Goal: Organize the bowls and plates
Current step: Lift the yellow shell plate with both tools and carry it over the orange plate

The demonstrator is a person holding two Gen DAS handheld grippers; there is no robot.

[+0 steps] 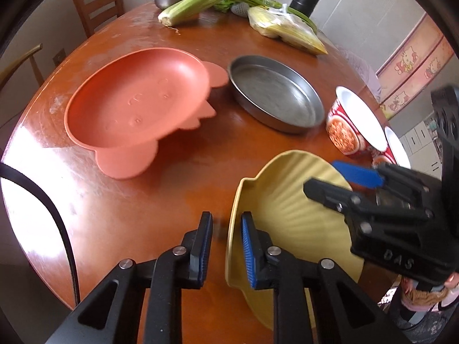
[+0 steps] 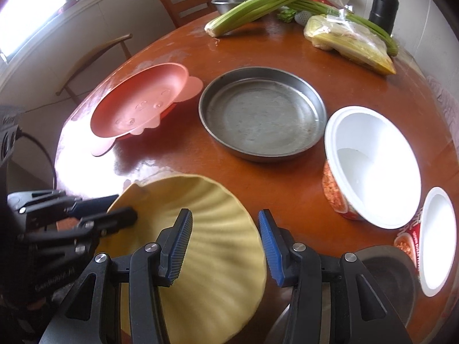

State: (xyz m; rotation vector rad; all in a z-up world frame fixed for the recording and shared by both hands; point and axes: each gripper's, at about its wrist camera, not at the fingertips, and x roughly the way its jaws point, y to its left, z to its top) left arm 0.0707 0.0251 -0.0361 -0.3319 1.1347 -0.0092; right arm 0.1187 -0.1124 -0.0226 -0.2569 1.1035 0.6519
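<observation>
At the table's near edge, your left gripper clamps the yellow plate's rim; your right gripper straddles its opposite rim, jaws apart.

Round wooden tabletop, glossy reddish-brown — glare along its left edge. Two wooden chairs: slatted one at far edge, curved-arm one at left. White walls; bright window upper left.
</observation>
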